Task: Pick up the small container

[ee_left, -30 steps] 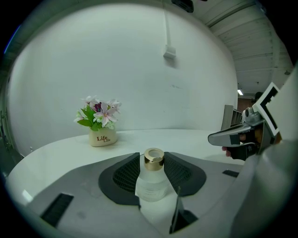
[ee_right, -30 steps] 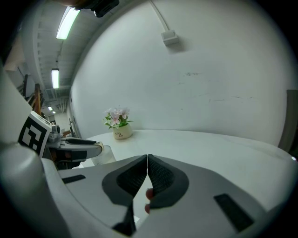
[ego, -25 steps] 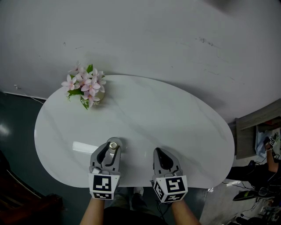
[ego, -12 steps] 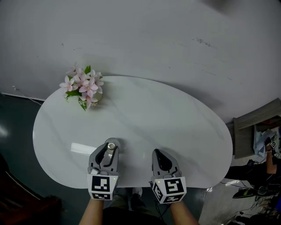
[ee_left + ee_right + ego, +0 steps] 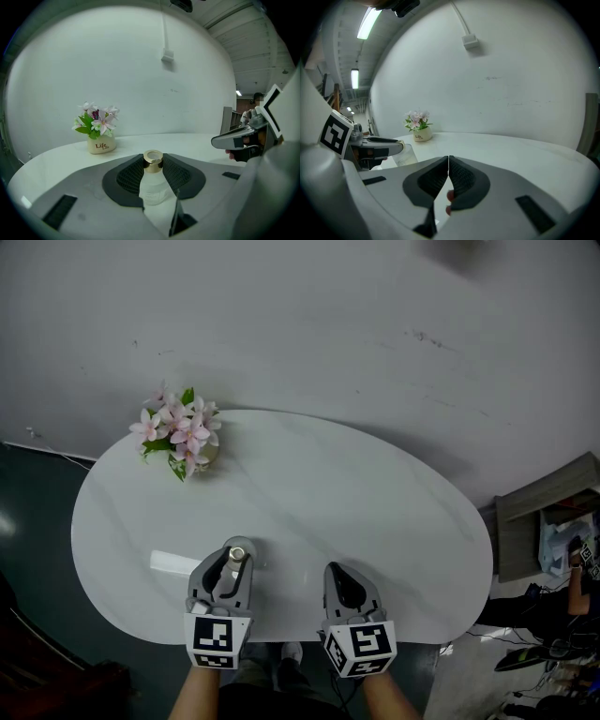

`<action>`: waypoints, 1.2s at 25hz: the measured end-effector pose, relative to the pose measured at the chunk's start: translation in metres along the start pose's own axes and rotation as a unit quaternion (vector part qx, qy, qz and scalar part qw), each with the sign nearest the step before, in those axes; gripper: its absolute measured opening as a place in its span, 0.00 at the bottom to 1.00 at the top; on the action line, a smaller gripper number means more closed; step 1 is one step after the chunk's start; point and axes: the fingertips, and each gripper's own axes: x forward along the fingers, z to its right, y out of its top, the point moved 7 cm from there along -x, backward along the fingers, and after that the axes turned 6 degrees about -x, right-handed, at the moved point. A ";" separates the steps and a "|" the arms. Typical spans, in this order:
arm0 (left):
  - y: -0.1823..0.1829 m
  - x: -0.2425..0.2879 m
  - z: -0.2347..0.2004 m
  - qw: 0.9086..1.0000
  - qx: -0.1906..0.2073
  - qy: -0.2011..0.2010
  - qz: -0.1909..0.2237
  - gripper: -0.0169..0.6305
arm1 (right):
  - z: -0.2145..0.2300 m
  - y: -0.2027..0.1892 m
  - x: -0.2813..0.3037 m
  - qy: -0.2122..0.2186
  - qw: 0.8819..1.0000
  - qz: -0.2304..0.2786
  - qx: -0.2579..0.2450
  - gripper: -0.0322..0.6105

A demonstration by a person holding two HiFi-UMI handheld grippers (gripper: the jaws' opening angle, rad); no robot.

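Observation:
The small container (image 5: 152, 187) is a frosted bottle with a gold cap. It stands upright between the mesh pads of my left gripper (image 5: 153, 167), which press on both its sides. In the head view the bottle (image 5: 238, 557) and left gripper (image 5: 236, 554) are over the near edge of the white oval table (image 5: 375, 512). Whether its base touches the table is hidden. My right gripper (image 5: 341, 570) hovers beside it at the same edge. Its jaws (image 5: 448, 164) are shut with nothing between them. From the right gripper view the bottle (image 5: 407, 154) shows at left.
A small pot of pink flowers (image 5: 183, 432) stands at the table's far left, seen too in the left gripper view as the pot (image 5: 101, 145). A grey wall lies behind the table. A cabinet (image 5: 544, 521) and a person's arm (image 5: 577, 568) are at the far right. Dark floor surrounds the table.
The left gripper's jaws have drawn in slightly around the bottle. Both grippers stay at the near edge; the whole view has drifted a little.

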 end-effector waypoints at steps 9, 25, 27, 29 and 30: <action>0.015 -0.026 -0.007 1.000 0.002 0.027 0.007 0.23 | -0.005 0.019 -0.011 0.010 0.999 0.030 -0.004 0.15; 0.050 -0.082 -0.009 0.996 0.004 0.073 0.044 0.23 | -0.023 0.054 -0.043 0.040 0.995 0.084 -0.021 0.15; 0.054 -0.089 -0.008 0.996 0.003 0.078 0.049 0.23 | -0.025 0.058 -0.049 0.043 0.995 0.091 -0.023 0.15; 0.058 -0.097 -0.006 0.995 0.003 0.083 0.055 0.23 | -0.027 0.061 -0.053 0.046 0.994 0.097 -0.025 0.15; 0.060 -0.100 -0.005 0.995 0.003 0.086 0.058 0.23 | -0.028 0.062 -0.056 0.048 0.993 0.100 -0.027 0.15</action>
